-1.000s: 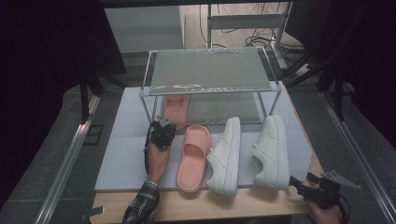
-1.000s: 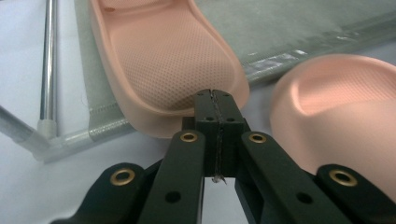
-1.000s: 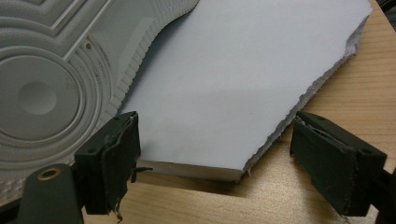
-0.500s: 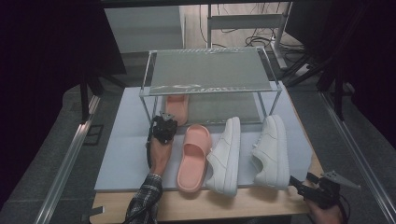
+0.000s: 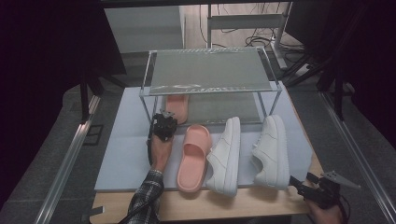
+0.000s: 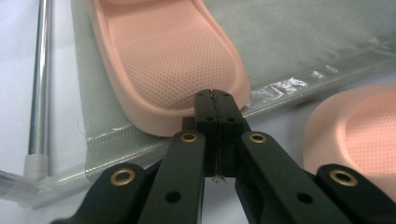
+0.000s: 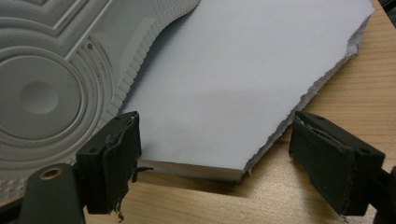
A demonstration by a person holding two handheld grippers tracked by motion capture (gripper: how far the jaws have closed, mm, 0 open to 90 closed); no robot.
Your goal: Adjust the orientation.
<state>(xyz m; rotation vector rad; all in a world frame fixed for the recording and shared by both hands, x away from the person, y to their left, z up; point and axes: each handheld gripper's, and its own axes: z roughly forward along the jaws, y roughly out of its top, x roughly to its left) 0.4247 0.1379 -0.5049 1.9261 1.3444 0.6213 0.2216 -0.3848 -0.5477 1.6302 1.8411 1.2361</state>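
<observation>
- Two pink slippers: one lies on the lower shelf of the rack (image 5: 148, 84), heel just ahead of the left gripper (image 6: 215, 95), whose jaws are pressed together on nothing.
- Second pink slipper (image 5: 193, 156) lies beside that gripper; likely next pickup, needing jaws spread over its rim.
- Right gripper (image 7: 212, 158) stands spread, empty, by a white sneaker (image 7: 51, 79); its view shows the sole.

Right gripper (image 7: 215, 158): jaws wide apart, nothing between the pads. Ahead, a torn corner of pale foam board (image 7: 243, 84) lies on the wooden bench (image 7: 345, 88). A white sneaker sole (image 7: 51, 79), with circular tread, rests on the board at left.
</observation>
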